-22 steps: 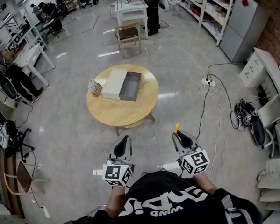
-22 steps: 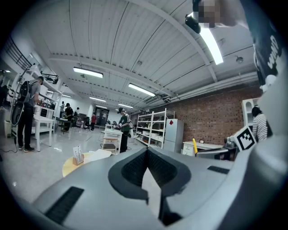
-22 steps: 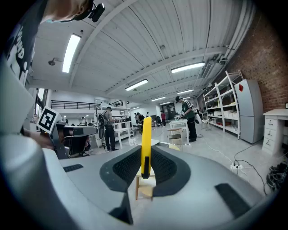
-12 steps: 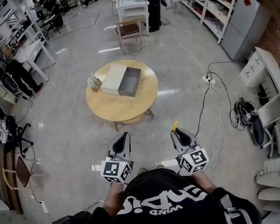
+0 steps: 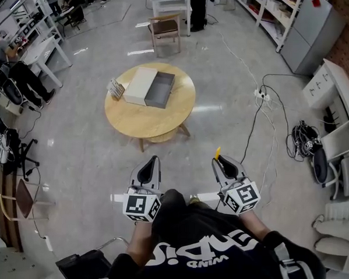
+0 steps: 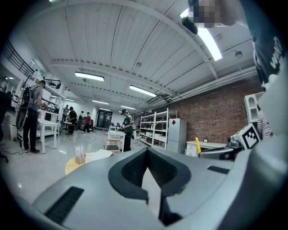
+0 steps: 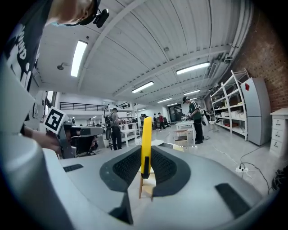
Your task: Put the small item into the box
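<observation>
Small item [image 7: 146,134], yellow, clamped in R gripper [image 5: 222,165], L gripper [image 5: 152,164] pinched closed, grey box [image 5: 160,90] lidless, bare inside, on table [image 5: 152,122]

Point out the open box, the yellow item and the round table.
open box [image 5: 161,90]: head view, grey inside floor.
yellow item [image 7: 146,143]: right gripper view, its upright middle.
round table [image 5: 155,122]: head view, bare wooden top.

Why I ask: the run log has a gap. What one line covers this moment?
left gripper: jaws shut, empty | right gripper: jaws shut on yellow item | box: open on round table, apart from both grippers
</observation>
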A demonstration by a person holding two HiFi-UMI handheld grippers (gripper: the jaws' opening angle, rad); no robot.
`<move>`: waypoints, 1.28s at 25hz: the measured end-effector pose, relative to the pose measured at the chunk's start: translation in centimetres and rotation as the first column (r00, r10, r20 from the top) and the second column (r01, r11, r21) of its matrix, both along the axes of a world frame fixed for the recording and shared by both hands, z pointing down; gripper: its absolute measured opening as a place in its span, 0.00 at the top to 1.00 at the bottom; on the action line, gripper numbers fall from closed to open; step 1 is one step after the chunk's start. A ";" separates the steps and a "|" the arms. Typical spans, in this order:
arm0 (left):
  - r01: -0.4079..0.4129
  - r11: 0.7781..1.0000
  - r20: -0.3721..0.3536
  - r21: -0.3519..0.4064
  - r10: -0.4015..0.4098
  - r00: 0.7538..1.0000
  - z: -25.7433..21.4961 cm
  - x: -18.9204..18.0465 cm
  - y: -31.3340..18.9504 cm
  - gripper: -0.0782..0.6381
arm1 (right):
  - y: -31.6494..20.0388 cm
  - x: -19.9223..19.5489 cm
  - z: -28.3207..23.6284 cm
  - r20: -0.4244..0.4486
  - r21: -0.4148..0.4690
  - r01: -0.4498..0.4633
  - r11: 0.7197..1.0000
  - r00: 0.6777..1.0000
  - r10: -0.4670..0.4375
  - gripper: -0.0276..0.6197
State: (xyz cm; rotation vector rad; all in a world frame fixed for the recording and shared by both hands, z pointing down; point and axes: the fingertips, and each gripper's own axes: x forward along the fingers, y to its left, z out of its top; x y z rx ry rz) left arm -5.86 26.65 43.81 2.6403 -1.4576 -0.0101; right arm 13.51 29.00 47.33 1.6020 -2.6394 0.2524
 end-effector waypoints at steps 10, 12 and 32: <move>0.019 1.000 0.007 -0.003 -0.019 1.000 1.0 1.0 -0.6 0.88 | -1.4 0.3 1.1 0.020 -0.013 0.040 0.999 0.999 -0.040 0.87; 0.021 1.000 -0.001 0.001 -0.021 1.000 1.0 1.0 -1.3 0.88 | -2.1 0.4 1.2 0.017 -0.007 0.047 0.999 0.999 -0.047 0.87; 0.008 1.000 -0.020 -0.020 -0.009 1.000 1.8 1.1 -15.9 0.88 | -15.8 0.2 1.9 0.016 -0.017 0.058 0.998 0.998 -0.057 0.87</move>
